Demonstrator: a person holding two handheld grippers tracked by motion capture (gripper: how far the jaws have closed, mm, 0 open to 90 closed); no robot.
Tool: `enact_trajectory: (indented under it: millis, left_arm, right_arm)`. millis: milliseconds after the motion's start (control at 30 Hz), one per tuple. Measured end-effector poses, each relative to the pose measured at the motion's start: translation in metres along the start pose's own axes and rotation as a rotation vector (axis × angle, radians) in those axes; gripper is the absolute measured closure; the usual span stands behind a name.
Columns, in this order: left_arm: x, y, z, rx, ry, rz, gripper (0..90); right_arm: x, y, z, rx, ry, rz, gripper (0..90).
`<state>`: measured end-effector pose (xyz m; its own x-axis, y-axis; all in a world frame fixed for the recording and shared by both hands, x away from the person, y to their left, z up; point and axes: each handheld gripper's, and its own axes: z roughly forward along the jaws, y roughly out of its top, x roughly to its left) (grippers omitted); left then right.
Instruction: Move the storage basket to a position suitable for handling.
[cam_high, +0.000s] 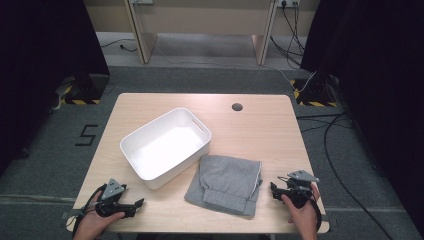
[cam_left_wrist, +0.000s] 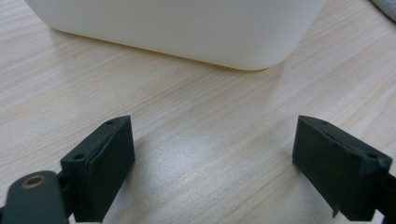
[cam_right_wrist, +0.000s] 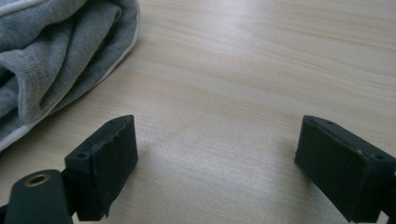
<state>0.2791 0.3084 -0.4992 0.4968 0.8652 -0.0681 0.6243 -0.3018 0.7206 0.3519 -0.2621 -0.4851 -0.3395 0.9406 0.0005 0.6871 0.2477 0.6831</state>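
Note:
A folded grey garment (cam_high: 226, 184) with a white-edged hem lies on the wooden table (cam_high: 250, 130), just right of a white plastic bin (cam_high: 165, 146). My left gripper (cam_high: 136, 204) rests at the table's front left, open, its jaws wide apart over bare wood and facing the bin's rounded corner (cam_left_wrist: 252, 51). My right gripper (cam_high: 274, 189) sits at the front right, open, close beside the garment's right edge (cam_right_wrist: 56, 70) without touching it. Nothing is between either pair of jaws.
The bin is empty and sits at an angle left of centre. A round cable hole (cam_high: 237, 106) is near the table's far edge. Cables (cam_high: 330, 145) trail over the floor on the right.

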Motion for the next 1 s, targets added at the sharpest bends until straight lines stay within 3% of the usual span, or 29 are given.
enact_trajectory:
  millis: [167,500,633,667,700,733,800,1000]
  left_arm:
    - [0.0,0.0,0.0,0.0,0.0,0.0,12.3]
    - [-0.001,0.001,0.0,-0.008,0.016,-0.017,14.2]
    - [-0.004,0.004,-0.002,-0.055,0.005,-0.047,15.5]
    - [-0.007,0.008,-0.006,-0.096,0.017,-0.04,15.4]
    - [-0.007,0.008,-0.006,-0.096,0.017,-0.04,15.4]
    - [-0.01,0.012,-0.008,-0.135,0.02,-0.042,15.4]
    - [-0.013,0.016,-0.008,-0.161,0.031,-0.035,15.4]
    - [-0.018,0.023,-0.004,-0.2,0.047,-0.03,15.5]
  right_arm:
    - [0.002,0.001,0.001,0.019,0.026,-0.021,6.0]
    - [0.002,0.001,0.001,0.021,0.025,-0.019,5.7]
    - [0.002,0.001,0.001,0.021,0.025,-0.02,5.6]
    - [0.002,0.001,0.002,0.021,0.025,-0.02,5.6]
    - [0.002,0.001,0.002,0.021,0.025,-0.02,5.6]
    - [0.002,0.001,0.002,0.021,0.025,-0.02,5.6]
    - [0.002,0.001,0.002,0.021,0.025,-0.02,5.6]
    - [0.002,0.001,0.002,0.021,0.025,-0.02,5.6]
